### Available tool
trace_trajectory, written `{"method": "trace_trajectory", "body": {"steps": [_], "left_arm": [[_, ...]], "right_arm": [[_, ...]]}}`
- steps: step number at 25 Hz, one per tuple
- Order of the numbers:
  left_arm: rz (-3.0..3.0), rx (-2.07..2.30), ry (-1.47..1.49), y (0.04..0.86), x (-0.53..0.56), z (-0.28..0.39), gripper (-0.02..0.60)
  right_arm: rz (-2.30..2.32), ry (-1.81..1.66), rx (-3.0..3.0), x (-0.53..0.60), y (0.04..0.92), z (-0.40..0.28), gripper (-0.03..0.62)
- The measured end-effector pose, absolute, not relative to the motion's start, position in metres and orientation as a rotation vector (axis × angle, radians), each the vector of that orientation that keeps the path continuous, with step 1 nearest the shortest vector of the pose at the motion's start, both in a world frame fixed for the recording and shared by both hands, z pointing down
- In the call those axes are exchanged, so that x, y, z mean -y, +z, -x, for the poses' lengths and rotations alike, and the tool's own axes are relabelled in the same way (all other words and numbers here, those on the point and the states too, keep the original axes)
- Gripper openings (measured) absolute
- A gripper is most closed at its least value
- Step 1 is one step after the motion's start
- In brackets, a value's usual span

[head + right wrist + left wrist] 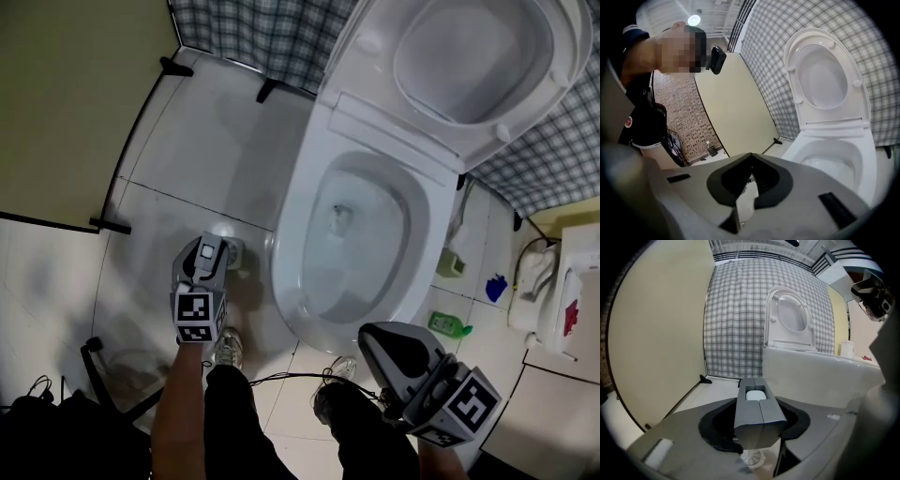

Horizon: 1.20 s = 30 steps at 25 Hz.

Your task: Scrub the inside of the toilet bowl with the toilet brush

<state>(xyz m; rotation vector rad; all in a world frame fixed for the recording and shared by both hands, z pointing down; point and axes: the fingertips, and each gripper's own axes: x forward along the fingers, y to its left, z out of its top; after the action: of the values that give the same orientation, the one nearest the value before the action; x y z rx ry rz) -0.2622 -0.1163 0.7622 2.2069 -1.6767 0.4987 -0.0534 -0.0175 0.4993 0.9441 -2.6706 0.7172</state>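
Observation:
The white toilet bowl [298,234] stands with its seat and lid [469,56] raised; a little water lies at the bottom. Left of the bowl, low over the floor, my left gripper [212,255] is shut on the grey blocky handle of the toilet brush [755,404]. The brush stands upright in its white holder [752,458] on the tiles; its bristles are hidden. My right gripper [377,339] hovers by the bowl's near rim, shut and holding nothing. In the right gripper view, the right gripper [749,157] has its tips touching, with the bowl [834,159] beyond at the right.
A tan partition [66,103] closes off the left, and a checked wall runs behind the toilet. A green bottle [450,325], a blue item [496,286] and a white container [534,281] sit right of the bowl. The person's shoes [228,347] and a black cable [281,378] lie below.

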Motion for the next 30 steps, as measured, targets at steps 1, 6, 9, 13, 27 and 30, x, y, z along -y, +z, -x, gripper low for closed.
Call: {"method": "trace_trajectory", "body": {"steps": [1, 6, 9, 13, 27, 30], "left_arm": [[-2.198, 1.682, 0.498, 0.765, 0.116, 0.262, 0.195], [-2.190, 1.643, 0.539, 0.771, 0.113, 0.257, 0.238], [-2.198, 1.571, 0.557, 0.766, 0.105, 0.249, 0.422], [-2.202, 1.544, 0.601, 0.739, 0.094, 0.252, 0.474], [-2.596, 1.572, 0.260, 0.330, 0.138, 0.225, 0.408], [-2.704, 1.465, 0.190, 0.242, 0.128, 0.191, 0.393]], "right_arm": [[-0.943, 0.717, 2.669, 0.017, 0.500, 0.052, 0.000], [-0.940, 0.719, 2.667, 0.017, 0.496, 0.049, 0.000], [-0.936, 0.702, 2.674, 0.016, 0.485, 0.049, 0.000], [-0.909, 0.606, 2.721, 0.016, 0.456, 0.046, 0.000], [-1.063, 0.395, 2.849, 0.018, 0.235, 0.040, 0.000], [-1.146, 0.330, 2.860, 0.012, 0.188, 0.026, 0.000]]}}
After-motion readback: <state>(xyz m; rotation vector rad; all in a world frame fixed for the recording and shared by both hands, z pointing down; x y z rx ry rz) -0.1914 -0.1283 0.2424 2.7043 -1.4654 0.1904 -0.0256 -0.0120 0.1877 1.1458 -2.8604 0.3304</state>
